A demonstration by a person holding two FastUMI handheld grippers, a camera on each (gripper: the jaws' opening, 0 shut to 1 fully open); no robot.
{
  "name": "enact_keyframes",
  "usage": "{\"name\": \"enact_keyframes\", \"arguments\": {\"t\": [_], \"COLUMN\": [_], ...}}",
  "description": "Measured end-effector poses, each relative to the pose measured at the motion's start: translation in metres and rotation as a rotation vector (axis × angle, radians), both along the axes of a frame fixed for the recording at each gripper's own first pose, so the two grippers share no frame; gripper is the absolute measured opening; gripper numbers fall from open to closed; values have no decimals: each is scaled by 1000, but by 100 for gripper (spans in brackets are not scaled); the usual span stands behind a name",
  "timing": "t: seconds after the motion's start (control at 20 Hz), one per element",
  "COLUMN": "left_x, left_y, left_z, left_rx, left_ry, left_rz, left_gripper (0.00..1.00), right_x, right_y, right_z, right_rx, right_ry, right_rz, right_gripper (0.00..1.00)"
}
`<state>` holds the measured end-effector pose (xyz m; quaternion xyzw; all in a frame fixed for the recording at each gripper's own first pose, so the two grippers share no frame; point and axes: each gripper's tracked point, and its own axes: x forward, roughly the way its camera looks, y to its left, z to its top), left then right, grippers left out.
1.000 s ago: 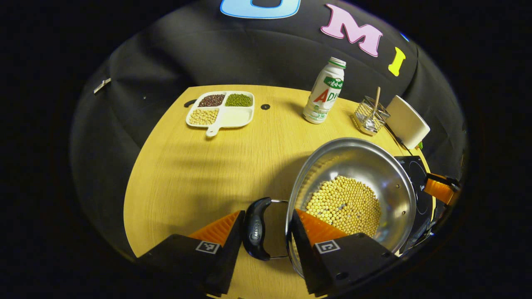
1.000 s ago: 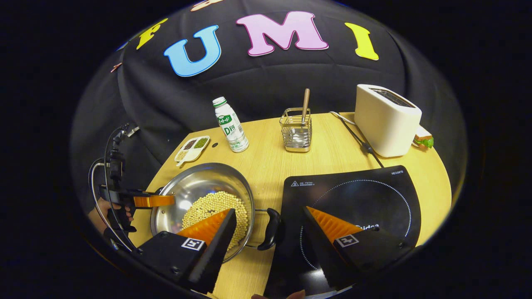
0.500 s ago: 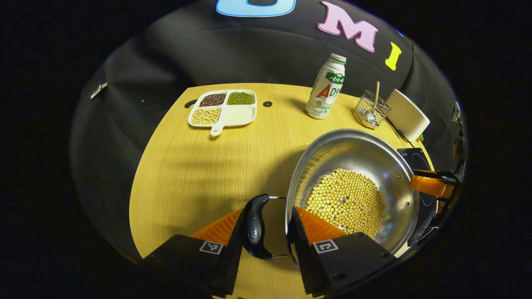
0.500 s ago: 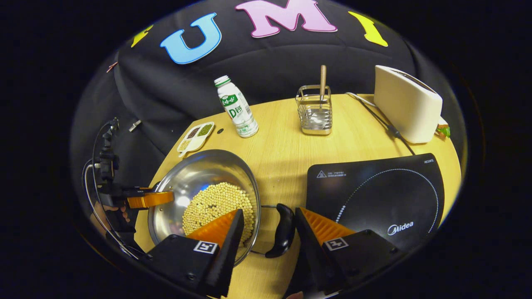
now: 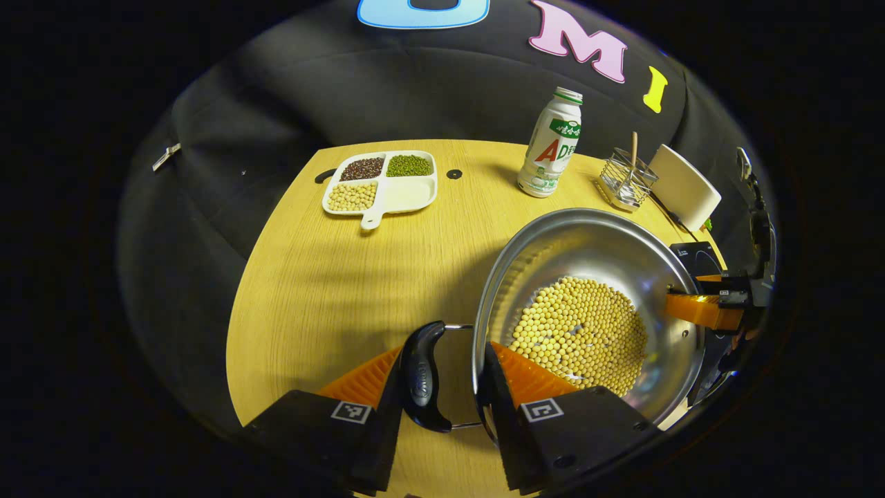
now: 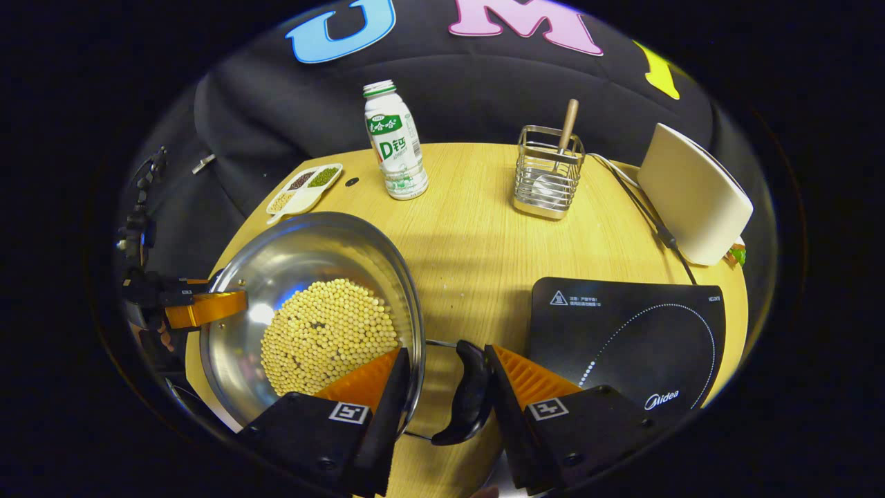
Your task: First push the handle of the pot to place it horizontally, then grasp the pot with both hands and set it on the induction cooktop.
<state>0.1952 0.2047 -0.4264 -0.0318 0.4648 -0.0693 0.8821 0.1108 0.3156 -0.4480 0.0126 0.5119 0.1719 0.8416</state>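
The pot of yellow beans is on the tabletop, beside the induction cooktop. The left hand-held gripper clamps one black handle against the pot rim. The right hand-held gripper clamps the other handle in the same way.

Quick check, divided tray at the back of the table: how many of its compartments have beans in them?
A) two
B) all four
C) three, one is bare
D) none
C: in the left gripper view the divided tray holds dark red, green and pale yellow beans in three compartments, while the fourth, front right in that view, is bare white.
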Motion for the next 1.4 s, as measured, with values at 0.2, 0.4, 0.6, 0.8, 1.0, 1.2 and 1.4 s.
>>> {"name": "enact_keyframes", "arguments": {"t": [0.2,0.4,0.6,0.8,1.0,1.2,1.4], "left_x": [-1,-3,-15,-24,-32,-36,-40], "left_y": [4,2,-4,-19,-44,-80,-118], "left_z": [1,6,21,47,70,85,97], "left_rx": [1,0,-12,-7,-17,-32,-37], "left_ry": [-10,-43,-37,-55,-55,-63,-63], "left_rz": [13,48,48,43,34,20,4], "left_gripper": [64,57,55,55,55,55,55], "right_x": [0,-1,-5,-13,-17,-20,-21], "right_y": [6,3,-3,-22,-53,-92,-132], "right_z": [-9,-5,10,37,61,79,88], "right_rx": [43,36,45,59,65,60,58], "right_ry": [54,47,38,45,46,37,32], "right_rz": [-22,-22,-30,-52,-67,-91,-116], "right_gripper": [68,58,58,58,58,53,53]}}
